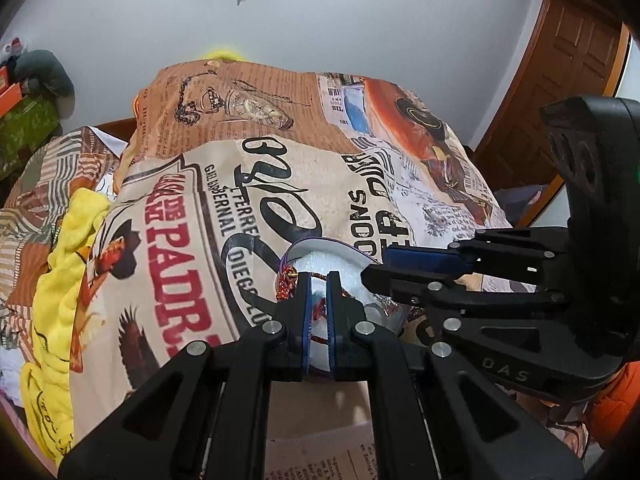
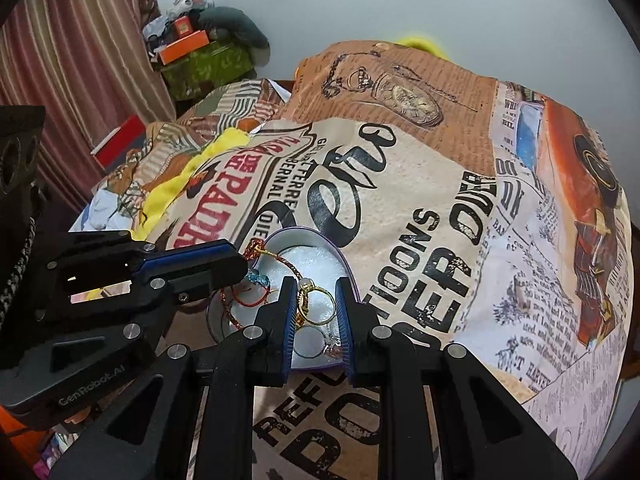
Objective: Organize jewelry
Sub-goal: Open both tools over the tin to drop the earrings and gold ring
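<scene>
two gold rings (image 2: 316, 306) lie flat between right claw (image 2: 317, 312) fingers.

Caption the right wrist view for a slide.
Right gripper open over a gold ring in the white-lined jewelry box.

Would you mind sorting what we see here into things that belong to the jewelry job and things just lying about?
Job:
- heart-shaped box
- gold ring
- red cord bracelet
- left gripper
- right gripper

Lying about:
- printed bedcover
- yellow cloth
- orange box
- wooden door
</scene>
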Demonstrator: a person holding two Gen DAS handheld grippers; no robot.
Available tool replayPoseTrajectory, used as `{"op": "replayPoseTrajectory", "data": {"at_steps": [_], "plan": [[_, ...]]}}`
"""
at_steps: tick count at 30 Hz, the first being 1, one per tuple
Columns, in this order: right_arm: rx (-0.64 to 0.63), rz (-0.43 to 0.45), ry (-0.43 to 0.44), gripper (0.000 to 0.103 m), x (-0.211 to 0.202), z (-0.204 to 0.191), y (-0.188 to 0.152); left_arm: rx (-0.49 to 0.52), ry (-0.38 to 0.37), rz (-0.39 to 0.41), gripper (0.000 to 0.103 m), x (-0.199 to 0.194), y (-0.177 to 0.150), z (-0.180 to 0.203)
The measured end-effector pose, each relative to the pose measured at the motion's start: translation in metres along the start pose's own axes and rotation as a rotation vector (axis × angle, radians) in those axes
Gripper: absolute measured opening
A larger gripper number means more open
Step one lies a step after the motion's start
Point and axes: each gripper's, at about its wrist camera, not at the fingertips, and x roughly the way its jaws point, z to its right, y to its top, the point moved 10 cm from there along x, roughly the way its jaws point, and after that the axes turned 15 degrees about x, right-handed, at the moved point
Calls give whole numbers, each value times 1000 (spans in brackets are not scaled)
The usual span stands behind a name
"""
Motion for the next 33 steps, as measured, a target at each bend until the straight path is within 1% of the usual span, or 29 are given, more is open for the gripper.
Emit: {"op": "replayPoseTrajectory", "data": {"at_steps": [8, 13, 16, 18, 21, 28, 33], "plan": [[-14, -9, -14, 18, 6, -1, 0, -1, 13, 8, 5, -6, -1, -5], [-32, -7, -29, 18, 9, -3, 0, 8, 36, 16, 10, -13, -1, -9], [-45, -1, -39, 18, 10, -5, 0, 13, 54, 18, 17, -17, -2, -12], [-52, -3, -44, 18, 10, -6, 0, 15, 61, 20, 24, -19, -3, -13], [-52, -8, -48, 18, 10, -6, 0, 20, 76, 21, 29, -21, -4, -13], [-33, -15, -40, 18, 4, -4, 1, 21, 86, 10, 30, -25, -7, -14], [-23, 0, -40, 18, -9, -3, 1, 22, 97, 16, 30, -34, -6, -12]]}}
